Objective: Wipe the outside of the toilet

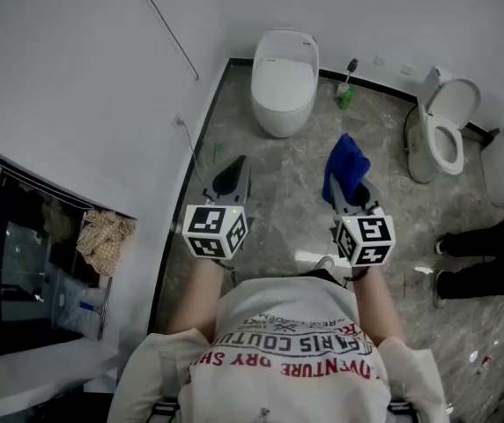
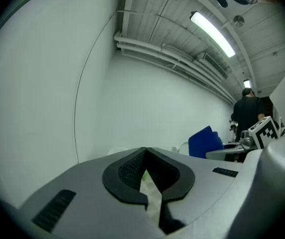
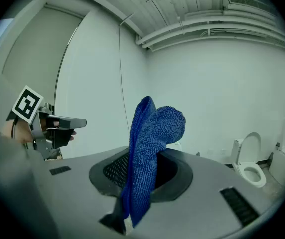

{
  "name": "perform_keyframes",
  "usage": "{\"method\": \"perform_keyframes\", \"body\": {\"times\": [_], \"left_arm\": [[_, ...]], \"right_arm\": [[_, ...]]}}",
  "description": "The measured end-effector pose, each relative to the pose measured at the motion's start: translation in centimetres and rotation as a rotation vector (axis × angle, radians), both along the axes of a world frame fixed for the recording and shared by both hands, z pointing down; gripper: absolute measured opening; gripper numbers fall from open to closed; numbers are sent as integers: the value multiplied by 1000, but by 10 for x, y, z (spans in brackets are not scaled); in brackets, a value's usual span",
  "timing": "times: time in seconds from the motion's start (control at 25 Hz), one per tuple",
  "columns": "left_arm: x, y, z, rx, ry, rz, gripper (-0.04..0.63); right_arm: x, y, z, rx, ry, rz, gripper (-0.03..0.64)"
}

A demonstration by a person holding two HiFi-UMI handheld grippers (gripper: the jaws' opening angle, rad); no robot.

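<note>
**Head view:** taken from above the person, facing steeply down onto the grey floor (image 1: 296, 210). The left gripper (image 1: 234, 167) and right gripper (image 1: 347, 188) lie close beneath the lens, and the closed toilet (image 1: 283, 82) stands farther off at the floor's far edge.

**Left gripper view:** looks along its own jaws toward the white wall (image 2: 147, 98), tilted up to the ceiling (image 2: 182, 14).

**Right gripper view:** set likewise, with the blue cloth (image 3: 150, 148) close to the lens.

**Shared:** each gripper view catches the other gripper at its side. The open toilet (image 3: 249, 166) appears in the right gripper view and the head view.

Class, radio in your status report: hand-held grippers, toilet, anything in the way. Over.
Left hand-held gripper shut, empty. Right hand-held gripper shut on blue cloth. Toilet ahead, lid down, not yet touched. Nothing seen in the way.
</note>
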State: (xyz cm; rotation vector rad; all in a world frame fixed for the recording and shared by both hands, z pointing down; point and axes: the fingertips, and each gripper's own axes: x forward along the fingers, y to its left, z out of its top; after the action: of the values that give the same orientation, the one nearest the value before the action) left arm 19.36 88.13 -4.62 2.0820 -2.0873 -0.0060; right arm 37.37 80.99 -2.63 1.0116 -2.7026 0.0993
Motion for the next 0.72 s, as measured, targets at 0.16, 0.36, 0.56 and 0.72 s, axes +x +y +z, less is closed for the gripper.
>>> {"method": "perform_keyframes", "body": {"times": [0.16,0.36,0.56,0.72], "left_arm": [[-3,1,2,-4,5,-7,6],[-5,0,3,-4,10,0,6],[-8,0,7,-1,19,-1,6],[-12,-5,13,-2,41,-15,6]], "right_arm": [[-2,1,1,1,1,-8,77],[-7,2,3,-13,4,-9,77],[0,-5,5,-60,-64,47,77],[2,-11,13,-76,-62,62,77]]}}
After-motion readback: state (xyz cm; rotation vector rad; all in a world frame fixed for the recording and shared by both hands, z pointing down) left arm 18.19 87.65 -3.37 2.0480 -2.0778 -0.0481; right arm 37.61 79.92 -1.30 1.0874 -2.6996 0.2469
